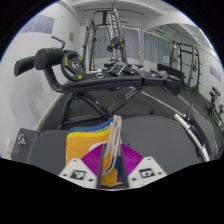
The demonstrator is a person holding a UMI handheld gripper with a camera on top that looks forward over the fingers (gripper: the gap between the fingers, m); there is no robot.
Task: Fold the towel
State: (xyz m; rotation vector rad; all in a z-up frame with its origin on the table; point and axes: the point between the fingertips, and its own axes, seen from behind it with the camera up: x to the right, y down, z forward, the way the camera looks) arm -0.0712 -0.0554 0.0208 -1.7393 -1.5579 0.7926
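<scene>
A striped towel in yellow, orange, blue and pink lies on a dark padded surface just ahead of the fingers. My gripper is shut on a gathered edge of the towel. The pinched cloth stands up between the two magenta pads, showing a cream hem with yellow and blue folds. The part of the towel below the fingers is hidden.
A black gym machine with curved handles and a yellow-green dial stands beyond the towel to the left. A metal rack stands at the back of the room. More equipment and blinds over windows are at the right.
</scene>
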